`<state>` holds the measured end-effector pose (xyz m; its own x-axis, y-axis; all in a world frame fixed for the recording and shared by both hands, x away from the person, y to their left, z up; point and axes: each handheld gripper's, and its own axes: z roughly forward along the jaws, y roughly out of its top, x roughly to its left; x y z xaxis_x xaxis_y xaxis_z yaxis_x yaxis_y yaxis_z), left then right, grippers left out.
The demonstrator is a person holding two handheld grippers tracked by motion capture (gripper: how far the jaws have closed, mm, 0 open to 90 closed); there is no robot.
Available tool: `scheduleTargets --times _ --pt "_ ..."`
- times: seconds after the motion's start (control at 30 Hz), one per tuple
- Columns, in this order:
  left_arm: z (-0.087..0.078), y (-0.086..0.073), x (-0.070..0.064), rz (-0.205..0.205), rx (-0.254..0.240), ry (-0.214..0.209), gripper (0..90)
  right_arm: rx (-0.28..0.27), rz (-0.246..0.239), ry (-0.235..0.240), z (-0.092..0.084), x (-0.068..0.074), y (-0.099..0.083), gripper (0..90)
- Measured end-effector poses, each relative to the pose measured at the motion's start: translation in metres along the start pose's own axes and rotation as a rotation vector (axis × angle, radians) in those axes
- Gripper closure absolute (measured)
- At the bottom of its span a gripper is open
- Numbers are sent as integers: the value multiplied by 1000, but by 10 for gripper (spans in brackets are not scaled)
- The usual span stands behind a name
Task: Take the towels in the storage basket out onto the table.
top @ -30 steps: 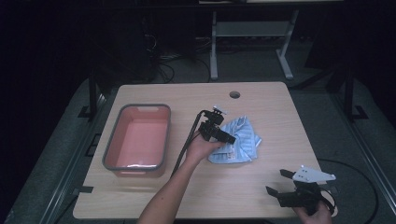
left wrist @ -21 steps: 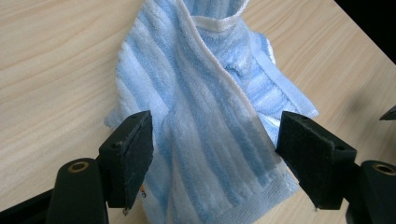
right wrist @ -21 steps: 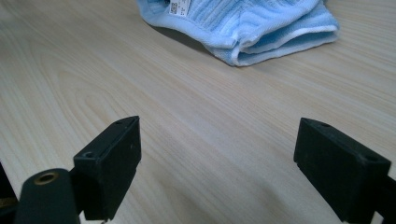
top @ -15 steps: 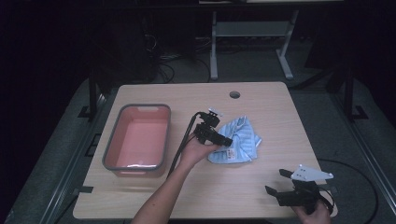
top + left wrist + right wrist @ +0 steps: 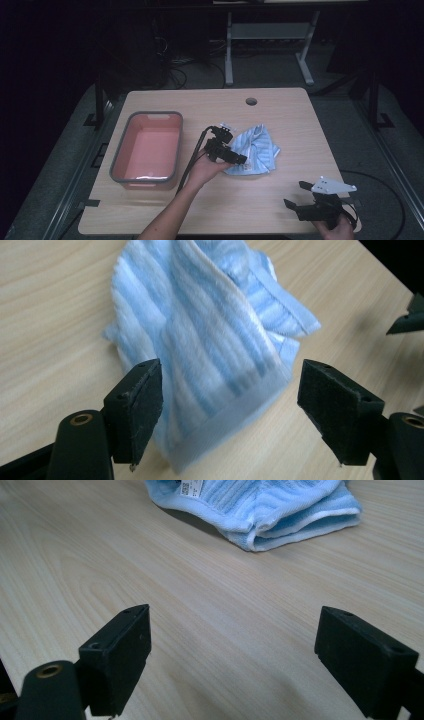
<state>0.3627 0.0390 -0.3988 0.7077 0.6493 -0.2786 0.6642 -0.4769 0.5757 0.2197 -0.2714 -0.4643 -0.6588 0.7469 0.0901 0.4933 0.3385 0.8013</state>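
The left gripper (image 5: 241, 160) hangs just over the near left edge of the blue striped towel (image 5: 256, 151), its jaws spread wide with a hem corner of the cloth lying between them, nothing pinched yet (in the left gripper view the pads (image 5: 142, 402) stand clear on either side of the terry). Compared with a second ago, this gripper has slid a little toward the person and lower along the towel's edge, which reads as lining up for a grasp on the hem rather than on the bunched middle; my judgement is that closing on that corner is the step in hand. The towel itself lies crumpled near the middle of the table (image 5: 210, 102), slightly right of centre.

The right gripper (image 5: 295, 197) waits at the near right corner, jaws also wide and empty over bare wood, well apart from the towel, much as it was before. To the left stands the pink tub (image 5: 146, 176), empty as far as I can tell, just beside the left forearm. Nothing lies between the gripper and the cloth; only the left gripper's cable (image 5: 196, 150) trails close to the tub's rim.
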Motion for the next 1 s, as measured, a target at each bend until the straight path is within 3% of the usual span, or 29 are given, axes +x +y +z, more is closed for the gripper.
scheduleTargets --times 0.57,1.0 --pt "-15 -23 -12 26 -27 -26 260 4 -9 -6 1 1 1 144" --pt "-24 -48 -9 36 -20 -35 254 6 -14 -16 1 1 1 144"
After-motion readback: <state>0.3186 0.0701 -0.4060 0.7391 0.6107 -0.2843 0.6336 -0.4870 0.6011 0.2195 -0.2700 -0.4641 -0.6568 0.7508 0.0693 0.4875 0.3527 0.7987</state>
